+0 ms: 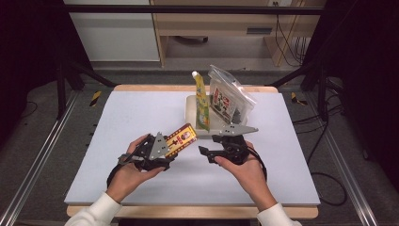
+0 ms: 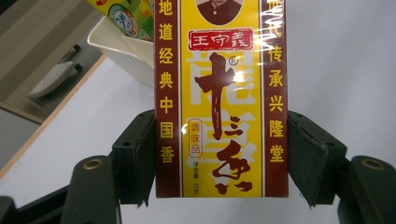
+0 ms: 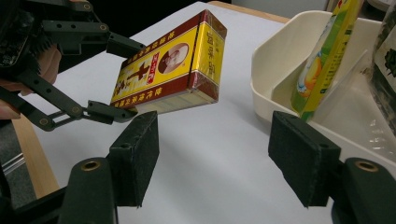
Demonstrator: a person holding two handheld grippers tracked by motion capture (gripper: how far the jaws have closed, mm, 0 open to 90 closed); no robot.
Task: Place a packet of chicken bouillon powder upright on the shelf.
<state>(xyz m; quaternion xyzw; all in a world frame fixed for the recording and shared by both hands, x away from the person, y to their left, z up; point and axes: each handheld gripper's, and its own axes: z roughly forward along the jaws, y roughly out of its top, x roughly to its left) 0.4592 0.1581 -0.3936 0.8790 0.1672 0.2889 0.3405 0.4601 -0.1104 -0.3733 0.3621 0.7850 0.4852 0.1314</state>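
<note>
L gripper (image 1: 165, 149) clamps yellow-red box (image 1: 181, 139), box tilted up w/ far end near the white tray (image 1: 192, 107). R gripper (image 1: 207, 153) just beside, jaws apart, nothing betw. them. Tray holds green-yellow packet (image 1: 202, 101) & clear bag (image 1: 229, 96), upright. White tabletop (image 1: 117, 122).

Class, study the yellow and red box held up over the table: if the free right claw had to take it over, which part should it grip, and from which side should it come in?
Grip the free far end of the box, across its two narrow long edges, coming from the tray side. The left claw already clamps the near end on those edges, so the far end juts out unobstructed, and the right claw stands open and empty just beside it.
</note>
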